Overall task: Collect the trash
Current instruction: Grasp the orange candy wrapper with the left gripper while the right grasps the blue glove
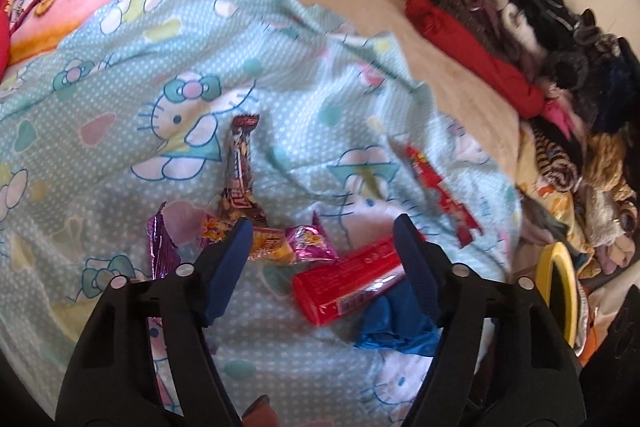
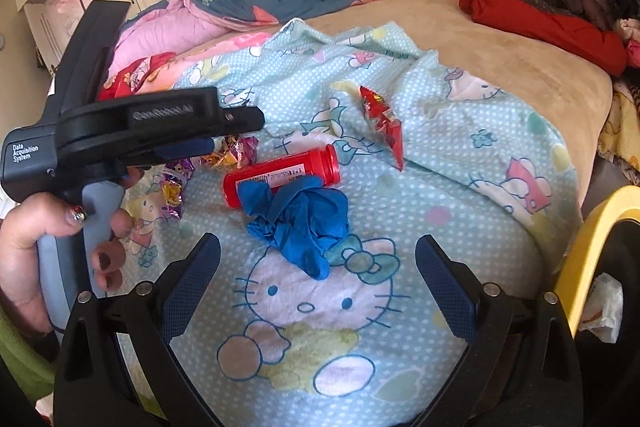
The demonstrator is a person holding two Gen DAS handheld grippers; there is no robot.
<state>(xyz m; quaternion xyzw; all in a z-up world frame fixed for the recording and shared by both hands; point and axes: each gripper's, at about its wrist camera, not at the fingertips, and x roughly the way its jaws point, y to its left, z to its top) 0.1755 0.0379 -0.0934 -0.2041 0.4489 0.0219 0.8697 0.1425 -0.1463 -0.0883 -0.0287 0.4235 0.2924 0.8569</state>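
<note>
Trash lies scattered over the pale blue cartoon-cat bedsheet (image 1: 120,99) in the left wrist view: a brown twisted candy-bar wrapper (image 1: 240,167) at centre, a purple foil wrapper (image 1: 160,247) lower left, an orange-and-pink snack wrapper (image 1: 280,243) beside it, a red plastic cylinder tube (image 1: 348,279) right of centre, a crumpled blue rubber glove (image 1: 388,327) touching the tube's lower side, and a flat red sachet (image 1: 436,191) toward the right. The left gripper (image 1: 322,227) hangs spread wide above the wrappers and tube, holding nothing. A yellow bin rim (image 1: 560,287) shows at the right edge.

In the right wrist view, the right gripper (image 2: 318,243) is also spread wide and empty, framing the glove (image 2: 296,223) at centre, with the tube (image 2: 280,175) just behind it and the bin (image 2: 592,227) at the right edge. To take the glove well, I judge it should descend straight, close on the bunched middle, and avoid pinching the sheet.
</note>
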